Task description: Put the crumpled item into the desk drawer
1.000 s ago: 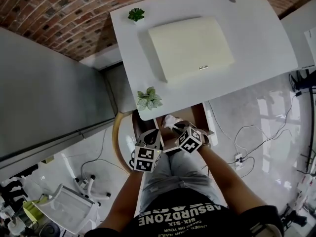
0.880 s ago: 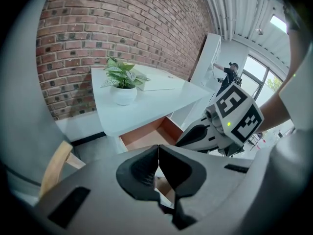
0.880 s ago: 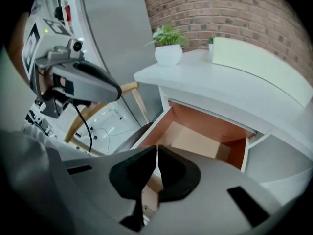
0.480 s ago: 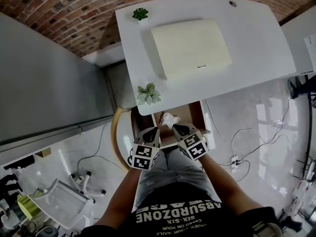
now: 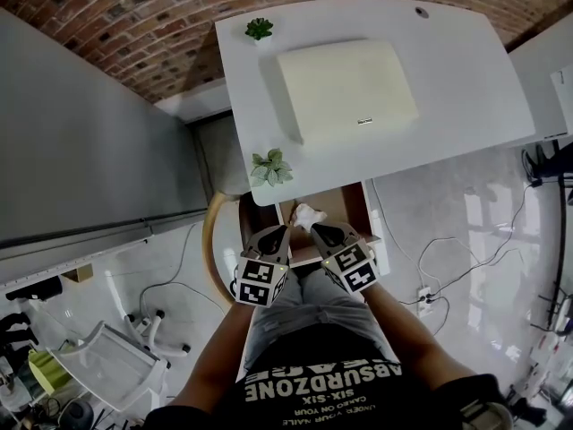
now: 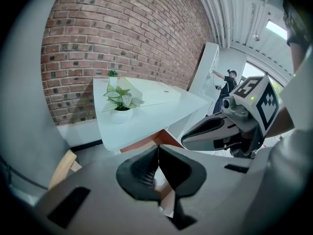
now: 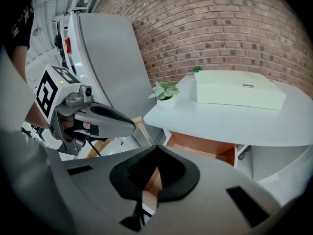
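A white crumpled item (image 5: pixel 308 213) lies in the open brown drawer (image 5: pixel 354 206) under the front edge of the white desk (image 5: pixel 466 88). My left gripper (image 5: pixel 280 231) and right gripper (image 5: pixel 316 229) hover side by side just short of the drawer, over the person's lap. Both are shut and hold nothing. The right fingertip is a little nearer the crumpled item, with a small gap between them. In the right gripper view the drawer's orange inside (image 7: pixel 205 143) shows beyond my shut gripper (image 7: pixel 157 148). The left gripper view shows my left gripper (image 6: pixel 157 148) shut below the desk edge.
A flat cream box (image 5: pixel 347 88) lies on the desk, with one small potted plant (image 5: pixel 271 167) at its front left corner and another (image 5: pixel 259 29) at the back. A curved wooden chair back (image 5: pixel 212 240) stands left of the drawer. A grey cabinet (image 5: pixel 81 141) fills the left side.
Both grippers have drawn back slightly toward the person, and the crumpled item now lies apart from the right gripper in the drawer.
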Demonstrator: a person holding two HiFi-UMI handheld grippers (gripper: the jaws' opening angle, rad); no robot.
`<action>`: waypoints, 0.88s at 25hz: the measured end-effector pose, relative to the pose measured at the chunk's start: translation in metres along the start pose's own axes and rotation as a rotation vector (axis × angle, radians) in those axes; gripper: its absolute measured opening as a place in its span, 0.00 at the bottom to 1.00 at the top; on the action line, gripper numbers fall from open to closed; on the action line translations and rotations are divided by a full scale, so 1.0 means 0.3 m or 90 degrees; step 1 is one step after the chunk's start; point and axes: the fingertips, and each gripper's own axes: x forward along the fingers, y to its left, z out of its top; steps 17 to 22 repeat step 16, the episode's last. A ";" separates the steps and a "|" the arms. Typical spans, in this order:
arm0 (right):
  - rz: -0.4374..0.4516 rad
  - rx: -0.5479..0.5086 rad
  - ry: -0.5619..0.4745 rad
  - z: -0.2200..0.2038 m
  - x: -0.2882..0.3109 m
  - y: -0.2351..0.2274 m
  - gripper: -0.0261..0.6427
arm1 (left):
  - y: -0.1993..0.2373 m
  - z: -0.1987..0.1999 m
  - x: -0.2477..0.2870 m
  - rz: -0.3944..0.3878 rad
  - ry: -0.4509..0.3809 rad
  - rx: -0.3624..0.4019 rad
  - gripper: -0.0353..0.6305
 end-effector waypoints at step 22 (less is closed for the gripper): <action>-0.005 -0.022 -0.016 0.043 -0.037 0.000 0.03 | -0.006 0.038 -0.005 -0.002 -0.017 0.005 0.06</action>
